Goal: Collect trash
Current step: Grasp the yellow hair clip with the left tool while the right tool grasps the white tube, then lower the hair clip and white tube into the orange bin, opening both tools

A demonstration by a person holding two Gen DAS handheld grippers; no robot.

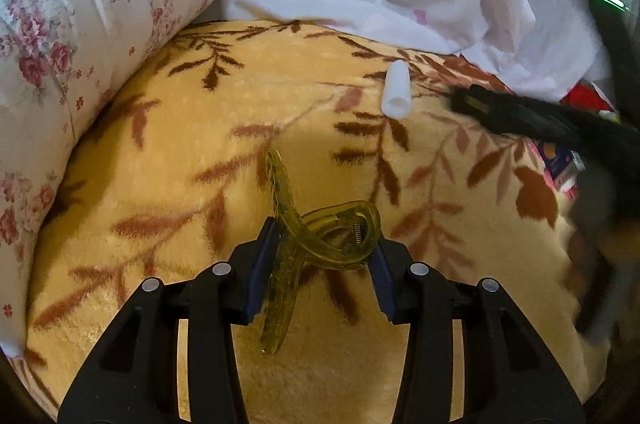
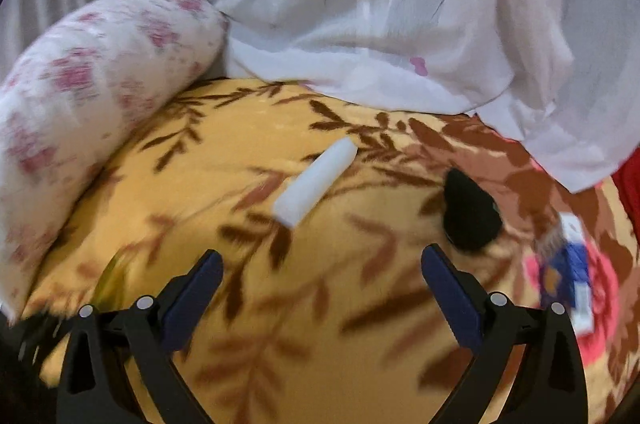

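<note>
Gripping yellow hair clip (image 1: 320,236) — left tool (image 1: 325,256), right tool (image 2: 322,288) spread

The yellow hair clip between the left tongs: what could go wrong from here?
1. The left tongs touch the yellow hair clip only at its curved handles; its long jaw sticks out sideways, so it may twist or slip when lifted.
2. Squeezing the handles may spring the clip open.
3. The right tongs are open short of the white tube, which lies on the soft blanket; a push may roll it away.
</note>
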